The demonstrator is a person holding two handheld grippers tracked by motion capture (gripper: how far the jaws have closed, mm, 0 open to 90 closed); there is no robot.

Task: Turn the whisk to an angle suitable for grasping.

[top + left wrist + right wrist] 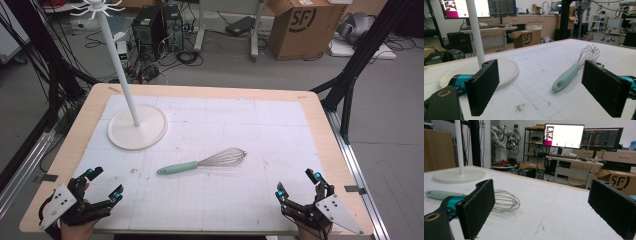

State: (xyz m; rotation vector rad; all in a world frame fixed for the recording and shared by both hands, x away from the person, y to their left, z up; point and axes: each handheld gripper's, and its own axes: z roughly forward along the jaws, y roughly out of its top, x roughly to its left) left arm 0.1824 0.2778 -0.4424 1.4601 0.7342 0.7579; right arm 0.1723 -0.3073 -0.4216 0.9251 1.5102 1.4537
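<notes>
We hold both hand-held grippers, left point(104, 182) and right point(299, 183), wide open and empty at the frame's bottom; next, reach for the centre whisk point(202, 161).

Black left gripper point(104, 182) and right gripper point(298, 183); teal-tipped fingers point(482, 86); grey three-cornered plates

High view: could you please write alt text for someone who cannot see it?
A whisk with a mint-green handle lies mid-table on a white mat, wires pointing right. A white hook stand rises at back left; an open hand-held gripper sits at each near corner, left and right.
</notes>
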